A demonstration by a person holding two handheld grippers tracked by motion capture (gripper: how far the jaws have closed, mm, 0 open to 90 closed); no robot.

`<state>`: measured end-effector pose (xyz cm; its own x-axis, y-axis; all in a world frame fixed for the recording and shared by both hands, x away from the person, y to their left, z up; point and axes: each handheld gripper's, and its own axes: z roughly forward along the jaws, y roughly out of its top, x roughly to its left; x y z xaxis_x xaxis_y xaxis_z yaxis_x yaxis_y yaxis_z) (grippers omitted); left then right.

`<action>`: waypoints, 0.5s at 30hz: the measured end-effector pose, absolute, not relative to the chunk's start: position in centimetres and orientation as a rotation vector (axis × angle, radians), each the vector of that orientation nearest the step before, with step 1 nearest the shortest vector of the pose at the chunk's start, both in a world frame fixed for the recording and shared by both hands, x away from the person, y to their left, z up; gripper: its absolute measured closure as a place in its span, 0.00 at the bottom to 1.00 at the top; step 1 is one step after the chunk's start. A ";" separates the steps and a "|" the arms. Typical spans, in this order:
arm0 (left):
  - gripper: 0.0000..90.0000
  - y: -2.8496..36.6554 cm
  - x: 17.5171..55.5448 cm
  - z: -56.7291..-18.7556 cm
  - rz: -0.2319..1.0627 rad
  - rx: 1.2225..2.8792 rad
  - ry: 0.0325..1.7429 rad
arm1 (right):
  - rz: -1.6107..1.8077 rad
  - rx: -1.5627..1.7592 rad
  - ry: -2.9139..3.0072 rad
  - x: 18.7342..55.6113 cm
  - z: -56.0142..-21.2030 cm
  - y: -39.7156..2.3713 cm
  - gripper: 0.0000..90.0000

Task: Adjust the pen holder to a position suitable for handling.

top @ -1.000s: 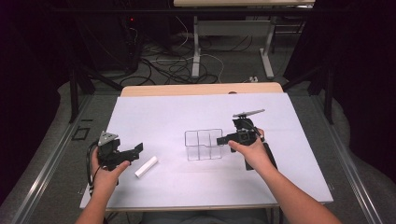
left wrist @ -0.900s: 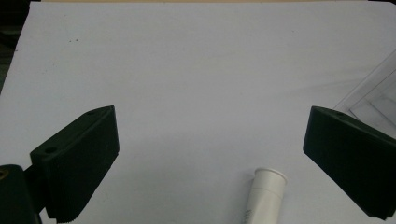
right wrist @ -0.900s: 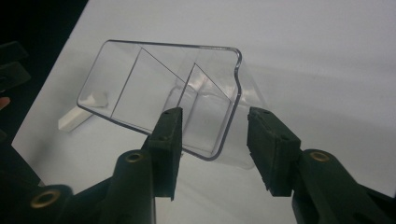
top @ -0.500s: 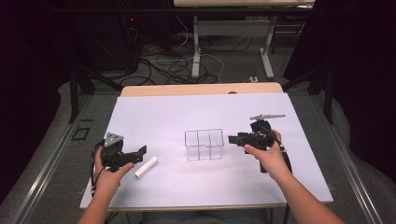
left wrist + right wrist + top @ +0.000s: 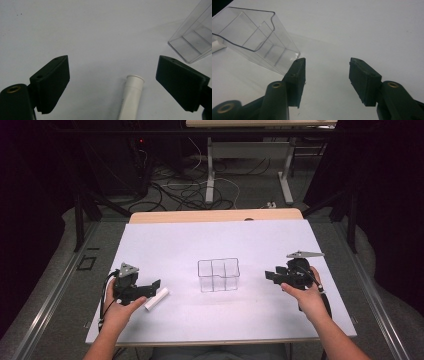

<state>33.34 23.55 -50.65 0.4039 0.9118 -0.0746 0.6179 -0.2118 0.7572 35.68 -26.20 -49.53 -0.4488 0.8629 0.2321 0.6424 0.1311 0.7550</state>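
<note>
A clear plastic compartment box stands at the middle of the white table sheet. A small white tube lies on the sheet to its left. My left gripper hovers over the tube's end, and its jaws have just been closing a little. In the left gripper view the tube lies between the spread jaws of that gripper, untouched. My right gripper is to the right of the box, apart from it; its jaws have just been opening. Nothing is between the jaws of the right gripper, and the box is at their left.
The wooden table edge runs along the far side of the sheet. Beyond it stand desk legs and cables on the floor. A metal rail runs along the left of the table.
My right gripper has moved to the right, away from the clear box, and its jaws stand wider. The left gripper has stayed by the tube.
</note>
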 end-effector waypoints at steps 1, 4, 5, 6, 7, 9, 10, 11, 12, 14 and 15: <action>0.13 23.5 33.3 -50.6 0.509 1.939 1.305 | 1.218 1.476 2.150 35.7 -49.5 -26.2 0.49; 0.17 23.5 33.4 -50.7 0.488 1.956 1.299 | 1.193 1.486 2.126 35.6 -50.0 -26.9 0.47; 0.17 23.5 33.3 -50.6 0.484 1.964 1.301 | 1.199 1.492 2.120 35.6 -50.2 -27.1 0.46; 0.18 23.5 33.3 -50.7 0.495 1.964 1.291 | 1.200 1.497 2.113 35.5 -50.3 -27.3 0.44; 0.18 23.5 33.3 -50.6 0.499 1.983 1.282 | 1.200 1.494 2.108 35.5 -50.5 -27.4 0.43; 0.19 23.5 33.2 -50.6 0.512 2.012 1.265 | 1.193 1.485 2.102 35.5 -50.9 -27.5 0.38; 0.21 23.4 33.2 -50.6 0.505 2.034 1.264 | 1.191 1.466 2.102 35.5 -51.2 -27.5 0.36; 0.22 23.4 33.1 -50.6 0.506 2.059 1.259 | 1.187 1.463 2.099 35.4 -51.3 -27.5 0.35; 0.23 23.4 33.1 -50.7 0.505 2.083 1.243 | 1.178 1.460 2.100 35.5 -51.4 -27.5 0.33; 0.26 23.3 33.0 -50.8 0.504 2.126 1.232 | 1.180 1.442 2.105 35.5 -51.6 -27.5 0.28; 0.27 23.2 32.9 -50.8 0.502 2.139 1.222 | 1.176 1.434 2.107 35.5 -51.6 -27.5 0.27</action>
